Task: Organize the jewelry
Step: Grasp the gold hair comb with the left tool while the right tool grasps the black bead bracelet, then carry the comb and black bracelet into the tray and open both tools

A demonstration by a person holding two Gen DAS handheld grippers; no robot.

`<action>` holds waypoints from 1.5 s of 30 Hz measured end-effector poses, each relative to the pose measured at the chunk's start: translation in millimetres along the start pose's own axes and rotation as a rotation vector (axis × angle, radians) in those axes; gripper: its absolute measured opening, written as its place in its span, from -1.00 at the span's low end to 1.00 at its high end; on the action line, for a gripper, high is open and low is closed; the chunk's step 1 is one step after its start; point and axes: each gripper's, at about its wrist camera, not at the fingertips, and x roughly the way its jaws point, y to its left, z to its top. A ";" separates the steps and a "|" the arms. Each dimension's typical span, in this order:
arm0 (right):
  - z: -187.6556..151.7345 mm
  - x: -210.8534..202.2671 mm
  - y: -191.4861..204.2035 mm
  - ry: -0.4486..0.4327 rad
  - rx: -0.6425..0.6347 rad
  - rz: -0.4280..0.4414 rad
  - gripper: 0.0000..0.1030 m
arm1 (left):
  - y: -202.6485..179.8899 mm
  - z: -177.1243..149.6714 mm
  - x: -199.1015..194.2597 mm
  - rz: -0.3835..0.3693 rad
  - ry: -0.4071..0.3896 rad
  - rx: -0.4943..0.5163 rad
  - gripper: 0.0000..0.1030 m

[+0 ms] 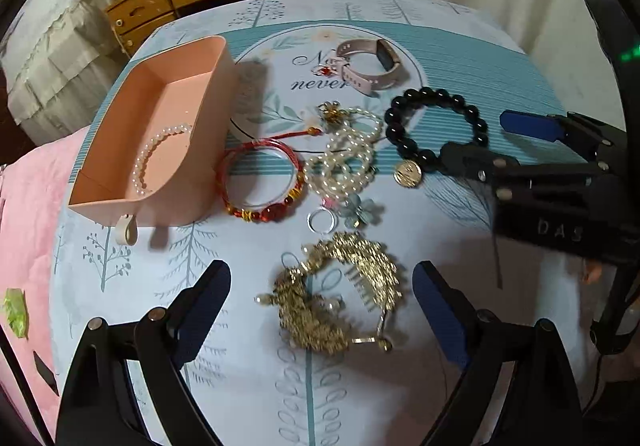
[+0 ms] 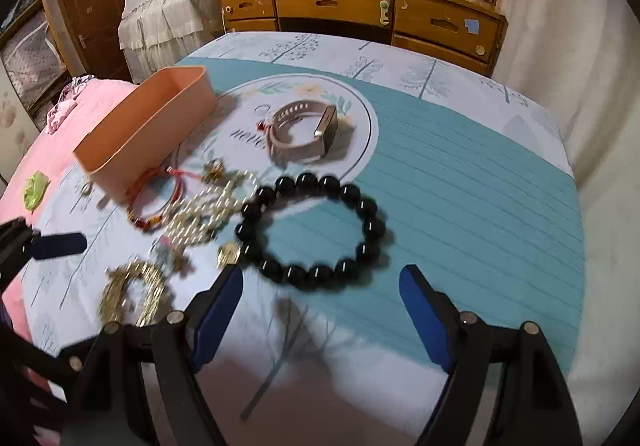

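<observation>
The left gripper has its fingers spread wide and empty, flanking the gold hair comb without touching. The right gripper, also released and empty, hangs just short of the black bead bracelet. The pink box sits near the table's left edge, holding a pearl bracelet; bare cloth lies open to the right.

Left gripper and right gripper gape empty (angled downward).
</observation>
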 end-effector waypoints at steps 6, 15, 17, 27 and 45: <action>15.5 15.4 -18.1 0.006 0.116 0.010 0.57 | 6.7 -0.6 16.5 -0.024 0.070 -0.070 0.68; 21.7 23.5 -27.4 0.060 0.103 0.000 -0.69 | 6.6 -5.7 23.4 -0.041 0.095 -0.065 0.42; 20.4 22.8 -31.7 0.063 0.124 0.028 -0.71 | 6.2 -6.0 24.1 -0.039 0.101 -0.066 0.42; 23.8 -4.2 -39.6 0.023 0.203 0.109 -0.71 | 16.9 9.1 -1.6 -0.033 0.095 -0.067 0.41; 73.9 -101.7 -9.5 -0.232 0.396 0.291 -0.71 | 80.3 98.3 -104.1 -0.001 -0.070 -0.079 0.42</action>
